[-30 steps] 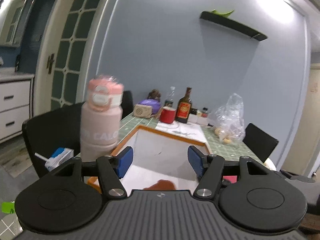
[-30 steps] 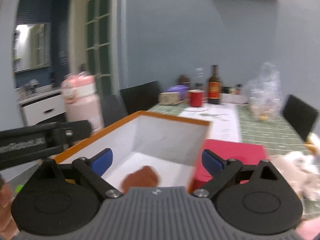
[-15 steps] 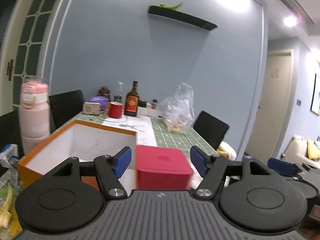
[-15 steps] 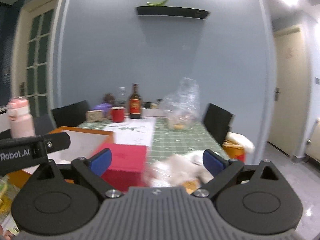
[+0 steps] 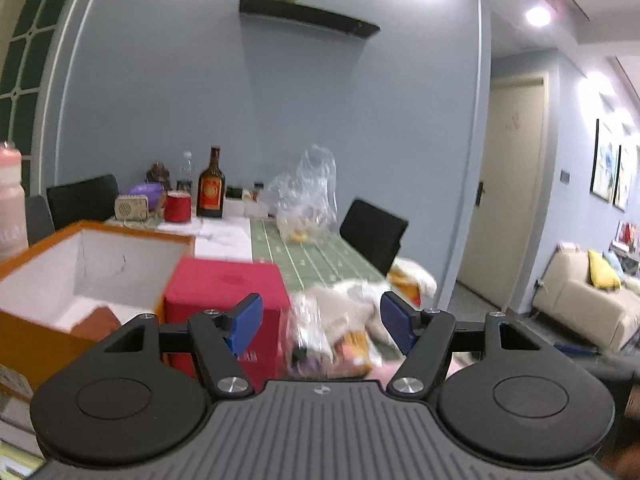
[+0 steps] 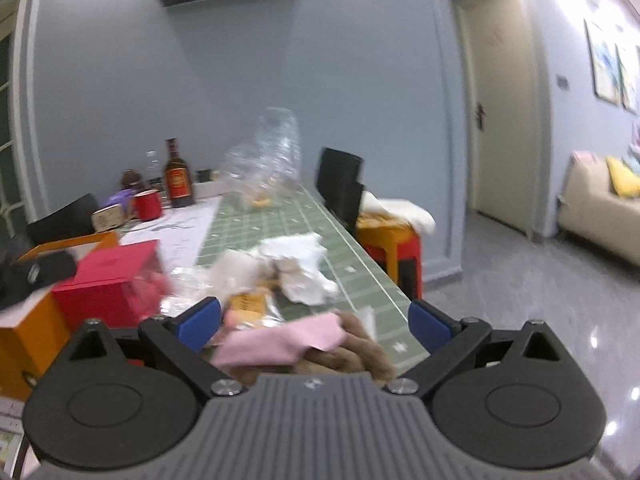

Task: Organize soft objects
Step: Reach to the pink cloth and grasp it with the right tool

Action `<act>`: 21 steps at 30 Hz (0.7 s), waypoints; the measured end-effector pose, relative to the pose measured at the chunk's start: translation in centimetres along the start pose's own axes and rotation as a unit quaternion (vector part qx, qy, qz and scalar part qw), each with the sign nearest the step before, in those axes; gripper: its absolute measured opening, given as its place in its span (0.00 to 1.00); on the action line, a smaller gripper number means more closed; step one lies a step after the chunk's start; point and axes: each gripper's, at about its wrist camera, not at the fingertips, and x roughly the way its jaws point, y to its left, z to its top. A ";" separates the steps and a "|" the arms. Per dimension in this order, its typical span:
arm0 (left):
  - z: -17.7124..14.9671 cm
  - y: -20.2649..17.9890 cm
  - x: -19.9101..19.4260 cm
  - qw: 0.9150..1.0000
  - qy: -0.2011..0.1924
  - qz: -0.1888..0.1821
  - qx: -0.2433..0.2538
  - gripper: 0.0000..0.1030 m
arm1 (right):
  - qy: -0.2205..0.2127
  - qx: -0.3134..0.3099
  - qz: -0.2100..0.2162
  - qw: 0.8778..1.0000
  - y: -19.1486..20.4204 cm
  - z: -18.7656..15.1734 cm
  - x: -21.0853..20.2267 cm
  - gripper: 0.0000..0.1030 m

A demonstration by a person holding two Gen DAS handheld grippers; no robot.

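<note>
A pile of soft things lies on the green tablecloth: a white crumpled cloth (image 6: 304,268), a pink cloth (image 6: 280,344), a brown plush (image 6: 352,356) and clear bags (image 5: 320,328). My right gripper (image 6: 314,320) is open and empty, just above the pink cloth and plush. My left gripper (image 5: 322,322) is open and empty, facing the pile, with the red box (image 5: 224,288) at its left finger. An orange box with a white inside (image 5: 48,320) stands left of it, holding a brown item (image 5: 98,322).
A red box (image 6: 108,280) sits beside the orange box. At the far end stand a brown bottle (image 5: 211,188), a red mug (image 5: 177,207) and a clear plastic bag (image 5: 306,196). Black chairs (image 5: 374,234) and an orange stool (image 6: 386,236) flank the table.
Both grippers have swung right, away from the orange box and pink bottle toward the pile of soft things. Both stay open and empty.
</note>
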 end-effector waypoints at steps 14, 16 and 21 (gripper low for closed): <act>-4.8 -1.9 3.2 0.992 0.110 -0.040 0.044 0.73 | 0.050 0.029 0.027 0.998 -2.8 -2.7 2.4 0.96; -5.5 -1.8 3.5 0.991 0.119 -0.056 0.035 0.73 | 0.039 0.035 0.048 0.997 -3.0 -2.4 2.7 0.96; -7.1 -1.9 3.7 0.988 0.130 -0.069 0.046 0.74 | 0.046 -0.050 0.136 0.988 -0.5 -0.7 4.7 0.95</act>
